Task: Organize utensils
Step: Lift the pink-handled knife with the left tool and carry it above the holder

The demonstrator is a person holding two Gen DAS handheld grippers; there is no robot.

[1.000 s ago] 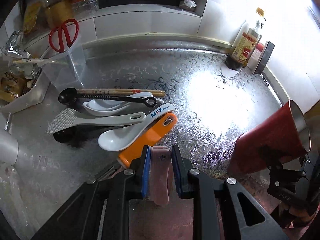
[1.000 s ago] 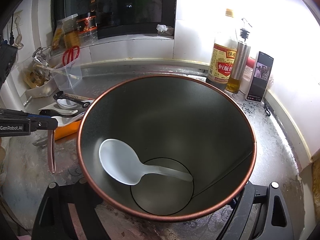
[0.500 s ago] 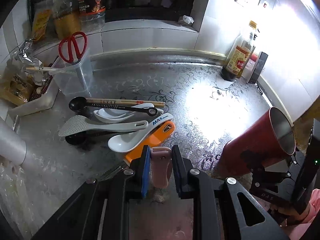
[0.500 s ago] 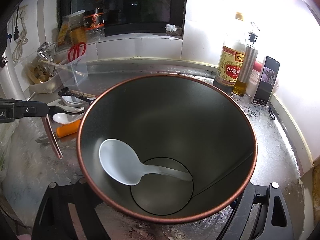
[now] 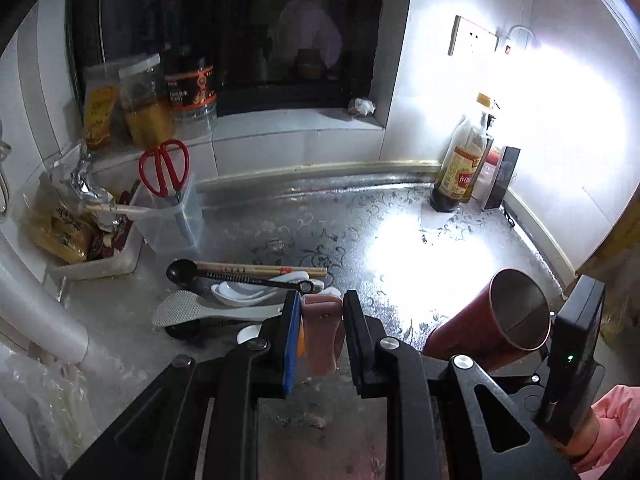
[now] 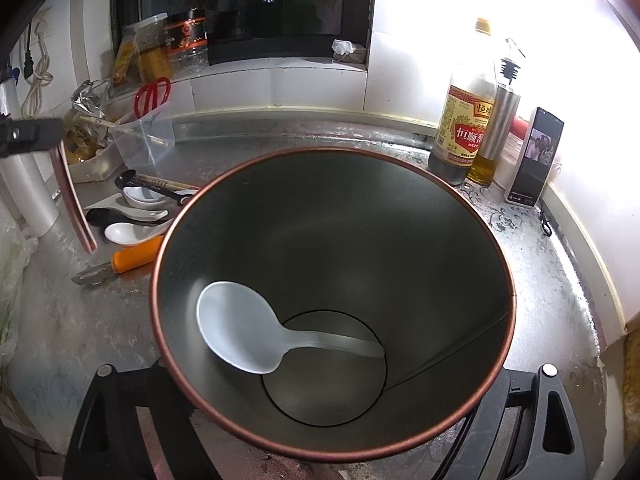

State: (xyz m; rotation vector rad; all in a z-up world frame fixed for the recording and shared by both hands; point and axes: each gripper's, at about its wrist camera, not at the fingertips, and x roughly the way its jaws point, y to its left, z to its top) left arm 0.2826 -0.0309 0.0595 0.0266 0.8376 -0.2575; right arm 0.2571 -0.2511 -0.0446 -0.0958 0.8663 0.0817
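Lifting is what has changed: the left gripper (image 5: 322,306) has been raised clear of the counter (image 5: 280,220), so that the patterned metal surface is seen from higher up than a second ago and more of the window and back wall has come into the left wrist view; the red cup (image 6: 360,220) has been kept where it was, tipped with its mouth towards the right wrist camera, and the white spoon (image 6: 240,328) is seen lying inside it, bowl against the lower wall, handle across the base. The pink utensil (image 5: 322,332) has been carried up with the left gripper; in the right wrist view it hangs as a long thin strip off the counter, left of the cup and well apart from it. One utensil is therefore judged to be stored and a second in transit; the rice paddle (image 5: 176,314), chopsticks (image 5: 260,269), black scoop (image 5: 180,271) and orange-handled tool (image 6: 136,256) are left in a pile on the counter.

The left gripper is pointed steeply downward and forward, its fingers pinching the pink utensil's upper end flat between the pads; the right gripper (image 6: 332,400) is angled down likewise, its fingers spread wide around the cup's base and just drawn slightly tighter on it; a pink sleeve (image 5: 616,412) is seen behind it.
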